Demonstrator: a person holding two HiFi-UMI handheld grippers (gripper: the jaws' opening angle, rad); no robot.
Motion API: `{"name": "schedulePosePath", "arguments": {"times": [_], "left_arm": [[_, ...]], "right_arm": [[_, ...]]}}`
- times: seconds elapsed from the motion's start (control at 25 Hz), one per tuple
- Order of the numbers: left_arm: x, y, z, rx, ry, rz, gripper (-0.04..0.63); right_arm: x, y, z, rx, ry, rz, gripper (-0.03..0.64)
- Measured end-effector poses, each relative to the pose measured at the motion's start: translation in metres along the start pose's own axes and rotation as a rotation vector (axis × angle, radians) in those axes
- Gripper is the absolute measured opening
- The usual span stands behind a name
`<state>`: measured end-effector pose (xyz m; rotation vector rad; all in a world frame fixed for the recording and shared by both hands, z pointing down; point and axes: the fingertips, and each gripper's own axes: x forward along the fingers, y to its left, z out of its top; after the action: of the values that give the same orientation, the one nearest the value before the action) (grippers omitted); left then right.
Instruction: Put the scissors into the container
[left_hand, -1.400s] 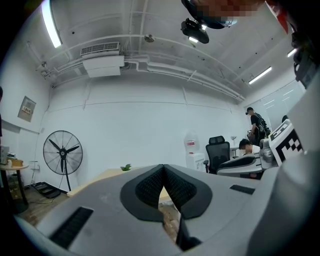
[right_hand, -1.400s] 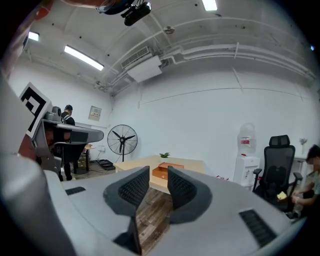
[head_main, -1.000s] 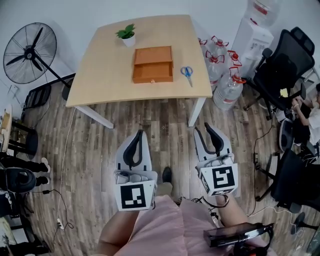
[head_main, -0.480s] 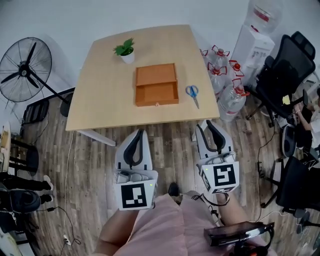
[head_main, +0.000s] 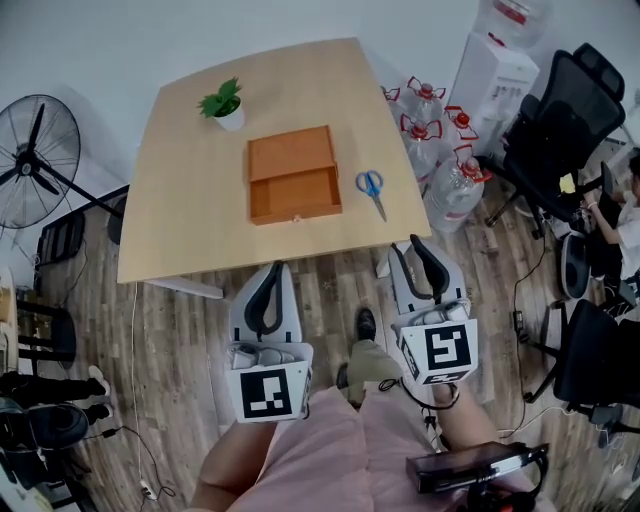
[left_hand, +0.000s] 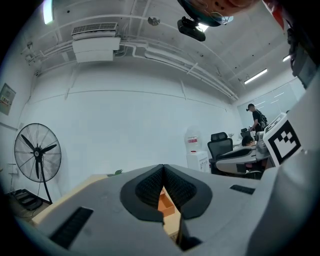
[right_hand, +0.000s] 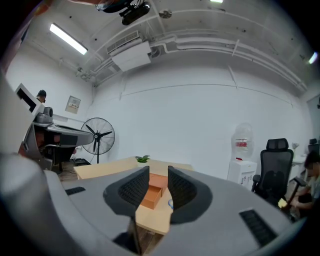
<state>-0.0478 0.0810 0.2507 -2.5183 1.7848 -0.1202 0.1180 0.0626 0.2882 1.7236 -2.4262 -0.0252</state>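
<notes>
Table (head_main: 180, 200) has neared; left gripper (head_main: 275, 268) fingers closed empty, right gripper (head_main: 408, 246) fingers narrowly apart, half hiding scissors (head_main: 370, 187) beside container (head_main: 293, 187).

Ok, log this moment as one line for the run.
stage: pre-grasp | scissors: on table, right of container | left gripper: shut, empty | right gripper: open, empty | both away from scissors

One wooden table (head_main: 190, 215) stands at twelve o'clock. On it are one orange drawer box (head_main: 293, 173), one pair of blue-handled scissors (head_main: 371, 190) and one potted plant (head_main: 222, 103). One standing fan (head_main: 35, 160) is at ten o'clock. At least four red-capped water jugs (head_main: 458, 180) cluster at two o'clock beside one water dispenser (head_main: 495, 70). Two black office chairs (head_main: 560, 115) sit at two and four o'clock. There are two grippers, the left gripper (head_main: 277, 266) and the right gripper (head_main: 405, 247), each with one marker cube (head_main: 272, 392).
</notes>
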Motion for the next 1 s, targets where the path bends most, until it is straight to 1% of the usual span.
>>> {"name": "schedulePosePath", "arguments": {"times": [0.12,0.28,0.52,0.88,1.0], "left_arm": [[0.024,-0.001,-0.006,0.007,0.021,0.002,0.005],[0.062,0.009,-0.012,0.027,0.049,0.022,0.005],[0.118,0.019,-0.008,0.043,0.06,0.058,0.005],[0.177,0.033,0.014,0.069,0.013,0.109,0.005],[0.186,0.043,0.011,0.073,0.021,0.13,0.005]], "right_arm": [[0.019,-0.016,-0.008,0.016,0.011,-0.005,0.12],[0.057,-0.036,-0.016,0.033,0.027,0.004,0.12],[0.111,-0.066,-0.016,0.05,0.035,0.033,0.12],[0.176,-0.1,0.008,0.031,-0.01,0.07,0.118],[0.191,-0.106,0.012,0.02,-0.011,0.074,0.118]]}}
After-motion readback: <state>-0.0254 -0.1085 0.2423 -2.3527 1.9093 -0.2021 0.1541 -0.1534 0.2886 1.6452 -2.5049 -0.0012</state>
